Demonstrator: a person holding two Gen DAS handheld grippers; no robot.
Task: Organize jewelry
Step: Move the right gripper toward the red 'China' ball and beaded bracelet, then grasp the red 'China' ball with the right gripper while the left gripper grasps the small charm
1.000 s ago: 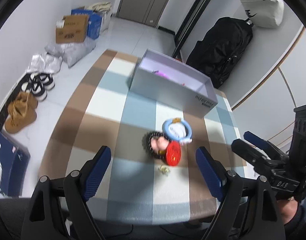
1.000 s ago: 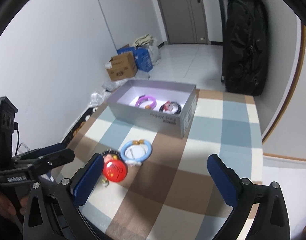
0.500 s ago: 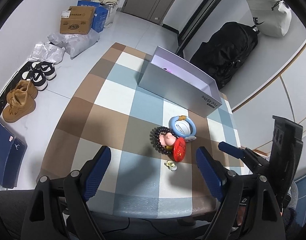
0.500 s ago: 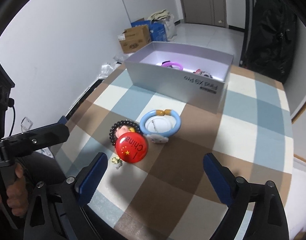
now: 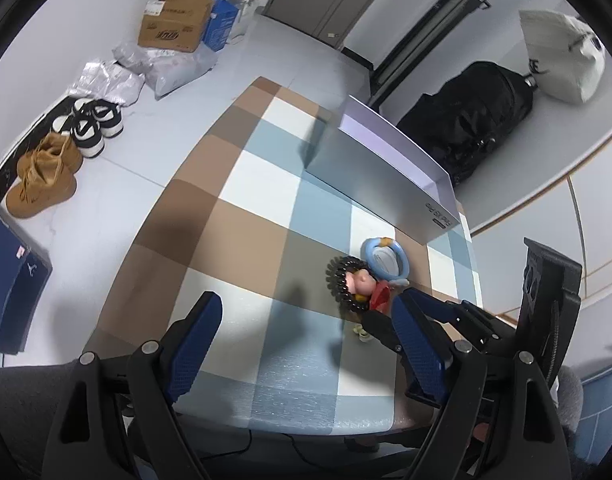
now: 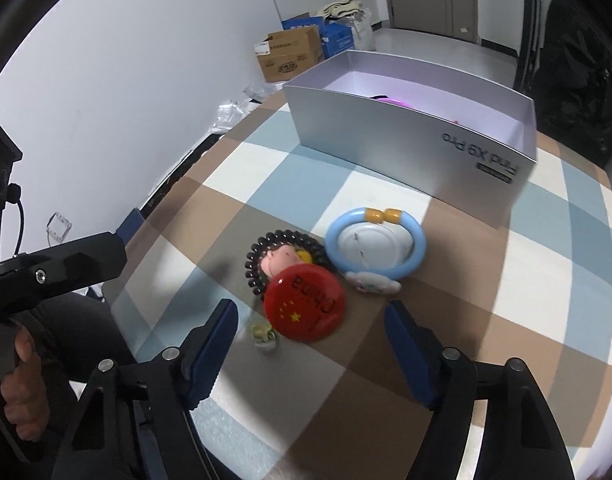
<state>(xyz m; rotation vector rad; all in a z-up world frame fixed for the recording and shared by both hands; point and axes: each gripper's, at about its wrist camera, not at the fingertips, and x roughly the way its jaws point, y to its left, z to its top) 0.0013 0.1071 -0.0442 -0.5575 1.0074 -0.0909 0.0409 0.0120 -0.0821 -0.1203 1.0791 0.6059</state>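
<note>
A small pile of jewelry lies on the checkered table: a red round badge (image 6: 304, 303), a black bead bracelet (image 6: 261, 249) around a pink figure, a light blue bangle (image 6: 376, 245) and a tiny pale charm (image 6: 263, 334). My right gripper (image 6: 312, 354) is open and low, its jaws on either side of the badge, close in front of it. A silver box (image 6: 410, 148) with a purple bracelet (image 6: 390, 100) inside stands behind. My left gripper (image 5: 306, 344) is open and empty, to the left of the pile (image 5: 360, 280).
The table's near edge (image 5: 306, 426) is just below my left gripper. Beyond the table on the floor are cardboard boxes (image 5: 173, 26), plastic bags, shoes (image 5: 45, 176) and a black bag (image 5: 478, 108) by the wall.
My right gripper has dropped and moved in toward the red badge, which now sits between its jaws. My left gripper has drifted left and back a little; the jewelry has not moved.
</note>
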